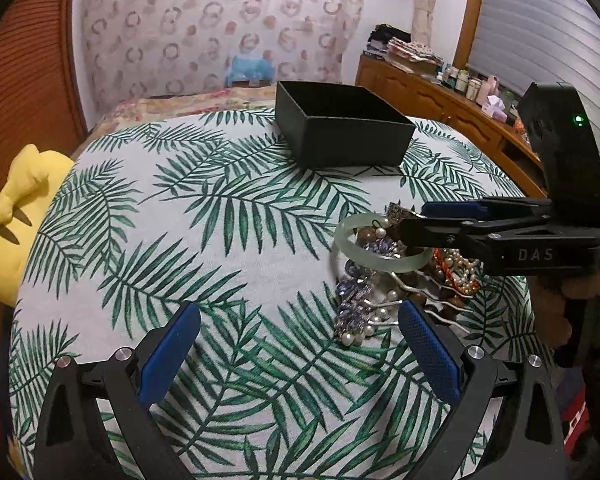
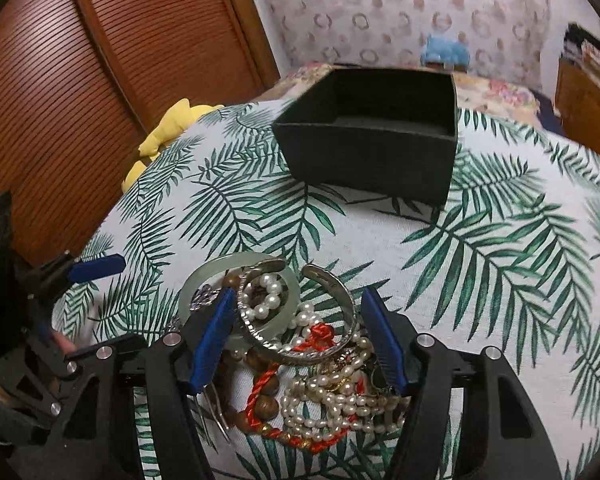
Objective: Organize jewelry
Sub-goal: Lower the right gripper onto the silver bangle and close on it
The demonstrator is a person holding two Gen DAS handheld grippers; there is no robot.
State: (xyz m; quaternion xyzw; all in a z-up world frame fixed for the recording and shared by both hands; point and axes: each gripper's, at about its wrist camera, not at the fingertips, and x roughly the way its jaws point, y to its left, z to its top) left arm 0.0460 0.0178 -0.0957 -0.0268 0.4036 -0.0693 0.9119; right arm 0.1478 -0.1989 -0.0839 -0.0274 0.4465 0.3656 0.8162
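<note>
My left gripper [image 1: 300,344] hangs just above the round table with the white cloth printed in green palm fronds [image 1: 228,208], its two blue-padded fingers [image 1: 172,352] spread wide with nothing between them; only bare cloth lies in the gap. The tangled heap of jewelry [image 1: 396,280] sits just ahead of my left gripper's right finger, towards the right edge of the table.

My right gripper [image 2: 300,336] is down in that heap, fingers apart. The left blue pad [image 2: 214,340] reaches inside the pale green jade bangle [image 2: 236,266], which appears tilted up off the pile; from the left wrist view the same finger passes through the ring of the bangle [image 1: 380,258]. The right blue pad [image 2: 384,340] stands on the far side of the engraved silver cuff bracelet [image 2: 340,292]. Between the two pads lie the cuff, strands of white pearls [image 2: 332,396], a knotted red cord [image 2: 320,334] and brown wooden beads [image 2: 270,390]. The pads are not pressed on anything that I can see. Silver hair pins [image 2: 216,412] poke out beneath the left pad.

The open black square cardboard box [image 2: 376,152] stands farther back on the cloth, well apart from the heap, and what shows of its inside is bare. A yellow plush toy [image 1: 20,208] lies beside the table's left edge.
</note>
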